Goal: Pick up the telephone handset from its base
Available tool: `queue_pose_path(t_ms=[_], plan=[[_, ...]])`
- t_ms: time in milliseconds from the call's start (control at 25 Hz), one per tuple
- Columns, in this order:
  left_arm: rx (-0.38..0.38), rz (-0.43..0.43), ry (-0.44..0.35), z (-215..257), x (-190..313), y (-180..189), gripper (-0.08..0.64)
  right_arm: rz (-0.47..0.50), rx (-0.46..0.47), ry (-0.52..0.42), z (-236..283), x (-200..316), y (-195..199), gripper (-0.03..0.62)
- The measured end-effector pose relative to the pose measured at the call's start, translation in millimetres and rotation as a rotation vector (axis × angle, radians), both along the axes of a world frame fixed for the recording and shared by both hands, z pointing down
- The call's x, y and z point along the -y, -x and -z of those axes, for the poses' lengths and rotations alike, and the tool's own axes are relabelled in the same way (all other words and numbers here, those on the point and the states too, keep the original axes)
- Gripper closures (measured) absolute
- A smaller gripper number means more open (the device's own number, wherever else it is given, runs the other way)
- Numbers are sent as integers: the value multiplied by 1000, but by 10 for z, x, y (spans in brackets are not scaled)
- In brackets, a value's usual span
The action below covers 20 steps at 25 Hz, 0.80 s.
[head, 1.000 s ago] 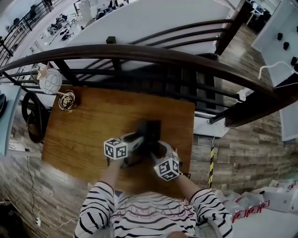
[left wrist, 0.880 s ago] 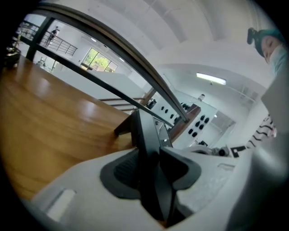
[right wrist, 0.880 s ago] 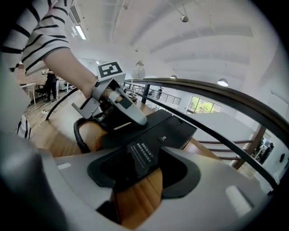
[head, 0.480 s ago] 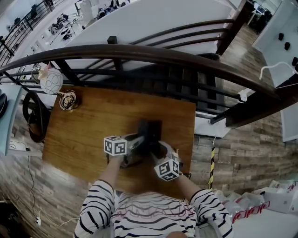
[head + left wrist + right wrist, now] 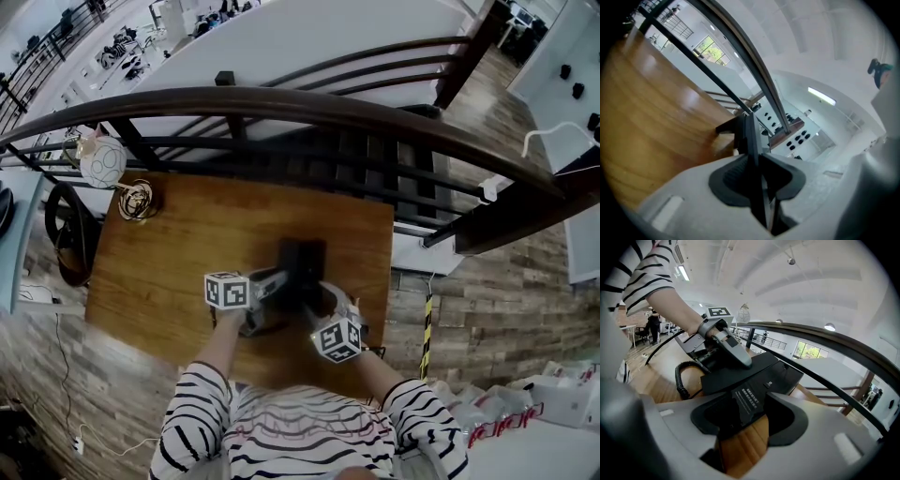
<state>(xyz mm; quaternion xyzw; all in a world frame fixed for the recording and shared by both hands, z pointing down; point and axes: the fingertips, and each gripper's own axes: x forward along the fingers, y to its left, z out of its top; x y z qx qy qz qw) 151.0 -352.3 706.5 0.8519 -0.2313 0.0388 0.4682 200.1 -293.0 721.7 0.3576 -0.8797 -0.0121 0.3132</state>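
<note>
Wooden table (image 5: pixel 178 234) holds the telephone base (image 5: pixel 759 373) toward its 5 o'clock edge, with the handset (image 5: pixel 751 136) on the base's 9 o'clock side. My left gripper (image 5: pixel 755 171) is closing narrow on the handset. My right gripper (image 5: pixel 743 420) pinches the base's near corner. I'd finish the squeeze first, then lift straight up, minding the coiled cord (image 5: pixel 680 378).

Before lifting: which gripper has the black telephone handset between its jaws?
The left gripper, jaws closing on the handset; the right gripper straddles the black base's corner.
</note>
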Motion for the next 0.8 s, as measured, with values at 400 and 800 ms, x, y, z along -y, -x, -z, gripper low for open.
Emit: queue_pose_path(t_ms=[400,800], plan=[[-51,-13,1,111,-70,24,486,-12,-13,15,-8,-17,5,368],[-113,-21,-14,368,-168,134,488,-106,14,81,40,10,29,382]])
